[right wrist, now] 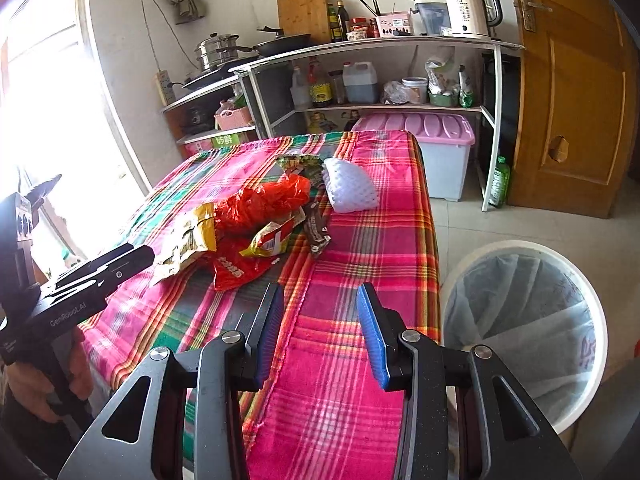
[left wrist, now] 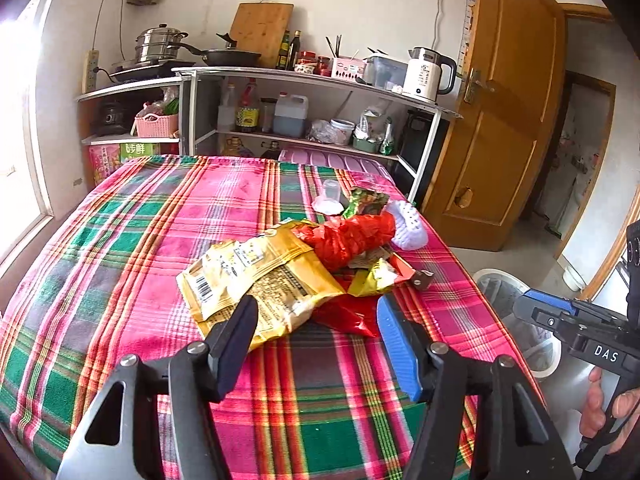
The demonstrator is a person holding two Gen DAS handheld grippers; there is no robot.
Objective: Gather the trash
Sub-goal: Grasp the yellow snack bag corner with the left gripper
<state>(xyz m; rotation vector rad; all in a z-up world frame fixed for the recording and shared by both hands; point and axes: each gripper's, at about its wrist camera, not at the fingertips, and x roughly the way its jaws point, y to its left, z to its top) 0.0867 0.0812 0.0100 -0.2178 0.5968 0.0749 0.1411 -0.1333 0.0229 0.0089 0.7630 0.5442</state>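
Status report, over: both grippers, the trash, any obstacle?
Left gripper open, empty. Right gripper open, empty. Wrapper pile untouched on table; bin beside it. No obstacle seen.

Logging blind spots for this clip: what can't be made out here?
- Bin inside: in the right wrist view the liner hides the bottom; in the left wrist view the right gripper covers it.
- Clear cup: hidden behind the wrappers in the right wrist view.
- Trash under the red bag: overlapped in both views.
- Wrapper print: too small.
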